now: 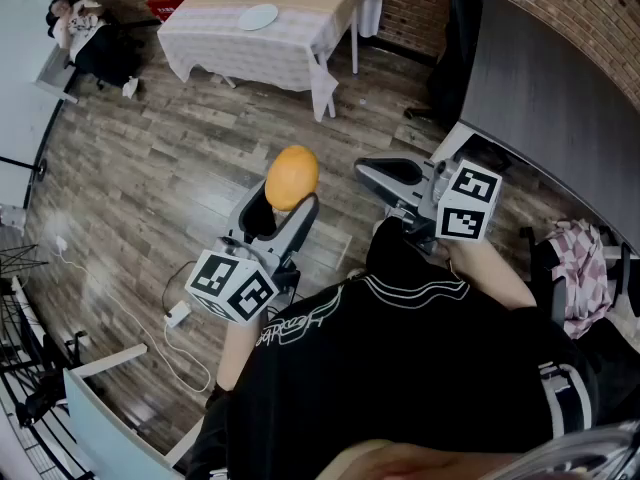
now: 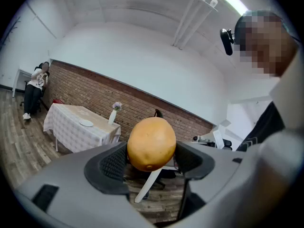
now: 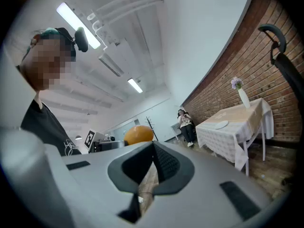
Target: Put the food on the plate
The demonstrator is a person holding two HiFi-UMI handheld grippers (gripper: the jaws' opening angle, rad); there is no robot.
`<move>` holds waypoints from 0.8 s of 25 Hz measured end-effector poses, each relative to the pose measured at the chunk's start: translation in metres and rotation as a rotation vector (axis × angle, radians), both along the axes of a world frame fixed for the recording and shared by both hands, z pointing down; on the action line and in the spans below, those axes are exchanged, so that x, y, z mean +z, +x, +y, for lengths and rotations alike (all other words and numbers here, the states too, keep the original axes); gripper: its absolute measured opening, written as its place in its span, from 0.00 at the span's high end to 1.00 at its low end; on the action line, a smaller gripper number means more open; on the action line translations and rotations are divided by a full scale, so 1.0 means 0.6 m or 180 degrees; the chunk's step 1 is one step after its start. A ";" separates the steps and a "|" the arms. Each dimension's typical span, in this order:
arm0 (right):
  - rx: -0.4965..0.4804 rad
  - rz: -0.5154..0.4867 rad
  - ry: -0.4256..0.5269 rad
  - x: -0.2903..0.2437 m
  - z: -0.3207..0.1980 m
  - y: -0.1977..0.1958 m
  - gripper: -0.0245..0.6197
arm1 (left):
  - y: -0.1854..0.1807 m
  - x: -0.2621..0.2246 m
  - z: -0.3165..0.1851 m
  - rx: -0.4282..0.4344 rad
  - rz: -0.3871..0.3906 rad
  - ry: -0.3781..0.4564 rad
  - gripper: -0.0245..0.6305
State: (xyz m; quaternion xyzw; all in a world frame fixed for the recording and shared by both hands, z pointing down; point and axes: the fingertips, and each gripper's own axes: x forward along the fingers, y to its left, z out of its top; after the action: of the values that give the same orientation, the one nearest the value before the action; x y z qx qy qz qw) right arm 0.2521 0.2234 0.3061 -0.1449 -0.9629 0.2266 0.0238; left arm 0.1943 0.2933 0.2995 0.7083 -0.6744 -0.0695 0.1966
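Clamping a round orange fruit (image 2: 151, 144) between wide-set jaws, the left gripper (image 1: 284, 211) hangs well short of the worktop (image 1: 300, 43) bearing the plate (image 1: 258, 16); the right gripper (image 1: 375, 171) is closed, empty.

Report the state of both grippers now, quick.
Left gripper: closed on the round orange fruit, held between its pads.
Right gripper: shut, with nothing between its jaws.

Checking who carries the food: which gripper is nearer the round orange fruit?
Left. The left gripper grips the round orange fruit between its jaws; the right gripper, shut and empty, sits apart to its right.
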 end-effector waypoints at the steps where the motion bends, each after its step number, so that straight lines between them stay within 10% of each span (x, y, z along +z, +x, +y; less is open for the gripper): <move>1: -0.0001 0.0018 -0.0002 0.003 0.001 0.000 0.97 | 0.000 0.001 0.001 -0.0003 0.0010 -0.0003 0.49; 20: 0.0038 0.0164 -0.0124 0.037 -0.074 -0.061 0.97 | -0.061 0.035 -0.068 -0.0061 0.0140 -0.0160 0.49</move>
State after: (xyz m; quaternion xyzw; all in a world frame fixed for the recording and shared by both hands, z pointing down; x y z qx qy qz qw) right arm 0.2157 0.1788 0.3284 -0.1337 -0.9582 0.2491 0.0443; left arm 0.1575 0.2524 0.3205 0.6949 -0.6782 -0.0700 0.2285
